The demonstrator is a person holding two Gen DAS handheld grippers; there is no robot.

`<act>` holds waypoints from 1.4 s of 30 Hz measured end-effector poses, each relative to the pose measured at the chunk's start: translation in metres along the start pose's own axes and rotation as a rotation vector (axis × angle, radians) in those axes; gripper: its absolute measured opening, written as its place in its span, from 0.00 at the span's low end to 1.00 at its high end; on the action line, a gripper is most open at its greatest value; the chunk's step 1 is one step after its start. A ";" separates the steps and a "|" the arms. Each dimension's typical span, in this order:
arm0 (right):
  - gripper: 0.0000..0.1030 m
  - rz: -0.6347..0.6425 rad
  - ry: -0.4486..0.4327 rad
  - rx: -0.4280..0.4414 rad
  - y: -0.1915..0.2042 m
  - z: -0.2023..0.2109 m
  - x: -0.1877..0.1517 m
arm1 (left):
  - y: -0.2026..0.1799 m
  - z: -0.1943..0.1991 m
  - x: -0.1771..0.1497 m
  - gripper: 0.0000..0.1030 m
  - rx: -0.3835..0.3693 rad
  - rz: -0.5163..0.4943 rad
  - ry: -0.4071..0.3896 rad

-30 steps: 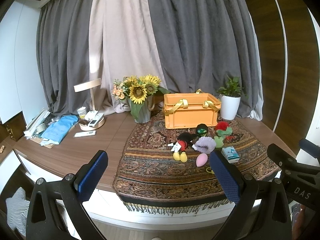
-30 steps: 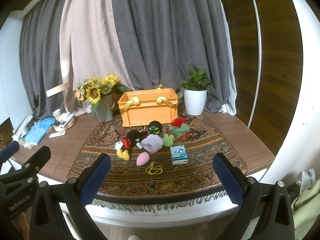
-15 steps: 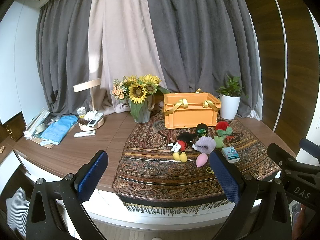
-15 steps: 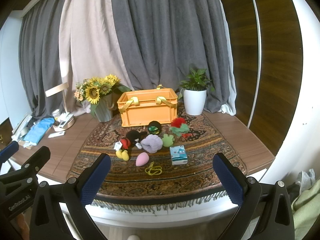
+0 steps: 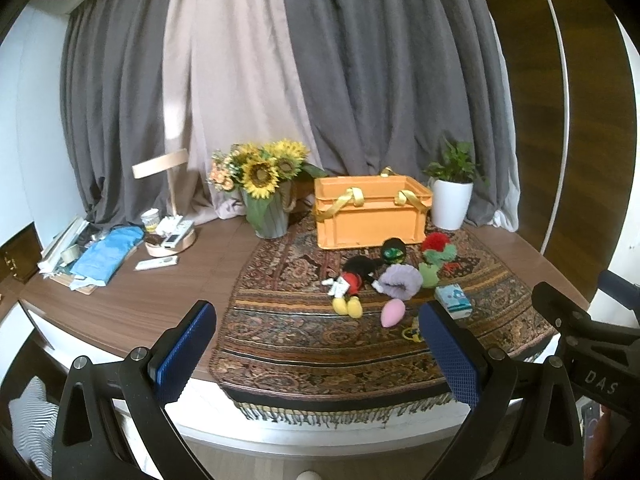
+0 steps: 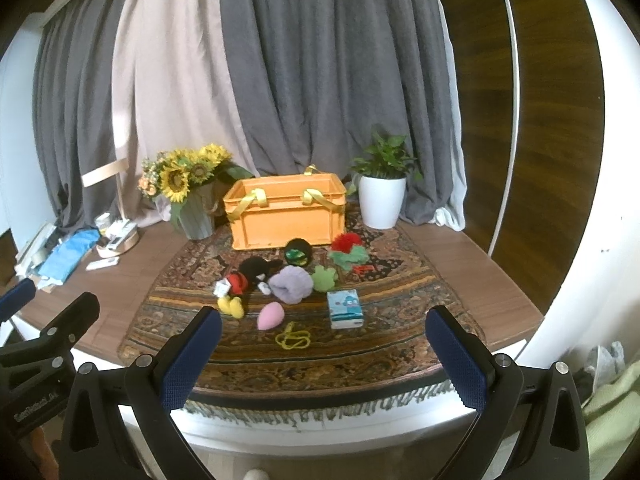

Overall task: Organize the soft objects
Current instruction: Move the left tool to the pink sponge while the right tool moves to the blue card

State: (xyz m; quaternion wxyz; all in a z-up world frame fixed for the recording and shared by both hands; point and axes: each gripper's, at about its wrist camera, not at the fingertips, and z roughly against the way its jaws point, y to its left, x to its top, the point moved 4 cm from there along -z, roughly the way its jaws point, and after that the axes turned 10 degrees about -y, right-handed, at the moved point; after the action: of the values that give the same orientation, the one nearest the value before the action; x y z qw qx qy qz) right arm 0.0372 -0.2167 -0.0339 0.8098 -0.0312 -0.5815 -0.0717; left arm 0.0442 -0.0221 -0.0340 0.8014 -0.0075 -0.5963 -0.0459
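Note:
An orange crate point(image 6: 285, 212) with yellow handles stands at the back of a patterned rug point(image 6: 384, 320). In front of it lie soft toys: a mouse plush point(image 6: 244, 280), a lilac fluffy piece point(image 6: 291, 283), a pink egg shape point(image 6: 271, 316), a black-green ball point(image 6: 297, 253), a green piece point(image 6: 324, 278) and a red-green plush point(image 6: 348, 250). The crate point(image 5: 370, 212) and mouse plush point(image 5: 352, 280) also show in the left wrist view. My left gripper point(image 5: 318, 354) and right gripper point(image 6: 322, 356) are both open and empty, held off the table's near edge.
A tissue pack point(image 6: 345, 309) and a yellow cord point(image 6: 293, 336) lie on the rug. A sunflower vase point(image 6: 192, 200) and a white plant pot point(image 6: 382, 200) flank the crate. A lamp base with remotes point(image 5: 170, 236) and blue cloth point(image 5: 106, 254) sit at the left.
Both views have shifted very slightly; the objects have not moved and both grippers stay open.

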 end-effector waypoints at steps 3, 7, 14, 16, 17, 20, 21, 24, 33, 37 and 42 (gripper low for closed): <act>0.99 -0.016 0.018 -0.003 -0.010 -0.008 -0.005 | -0.010 -0.009 -0.006 1.00 -0.022 0.001 0.027; 0.99 -0.032 0.036 -0.009 -0.020 -0.017 -0.010 | -0.023 -0.021 -0.011 1.00 -0.038 -0.004 0.053; 0.99 -0.046 0.079 -0.010 -0.028 -0.045 -0.017 | -0.037 -0.058 -0.012 1.00 -0.062 -0.030 0.079; 0.99 -0.053 0.097 -0.009 -0.029 -0.058 -0.019 | -0.042 -0.072 -0.012 1.00 -0.075 -0.041 0.081; 0.99 -0.053 0.107 -0.013 -0.030 -0.065 -0.020 | -0.044 -0.078 -0.012 1.00 -0.081 -0.046 0.082; 0.99 -0.058 0.129 -0.022 -0.033 -0.085 -0.023 | -0.051 -0.102 -0.011 0.98 -0.111 -0.062 0.098; 0.99 -0.058 0.140 -0.022 -0.033 -0.093 -0.024 | -0.054 -0.110 -0.011 0.98 -0.124 -0.071 0.102; 0.99 -0.060 0.176 -0.024 -0.035 -0.120 -0.028 | -0.063 -0.137 -0.012 0.95 -0.158 -0.104 0.117; 0.99 -0.031 0.298 -0.034 -0.034 -0.193 -0.045 | -0.081 -0.213 -0.032 0.75 -0.309 -0.131 0.263; 0.99 -0.023 0.327 -0.041 -0.035 -0.213 -0.054 | -0.089 -0.236 -0.048 0.68 -0.352 -0.128 0.345; 0.99 0.000 0.394 -0.026 -0.038 -0.239 -0.068 | -0.098 -0.258 -0.071 0.65 -0.380 -0.117 0.447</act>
State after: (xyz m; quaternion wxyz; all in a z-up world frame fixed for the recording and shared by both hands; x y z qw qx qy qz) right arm 0.2342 -0.2805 -0.1760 0.9074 -0.0270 -0.4108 -0.0839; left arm 0.2624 -0.1326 -0.1808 0.8930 -0.1126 -0.3853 -0.2036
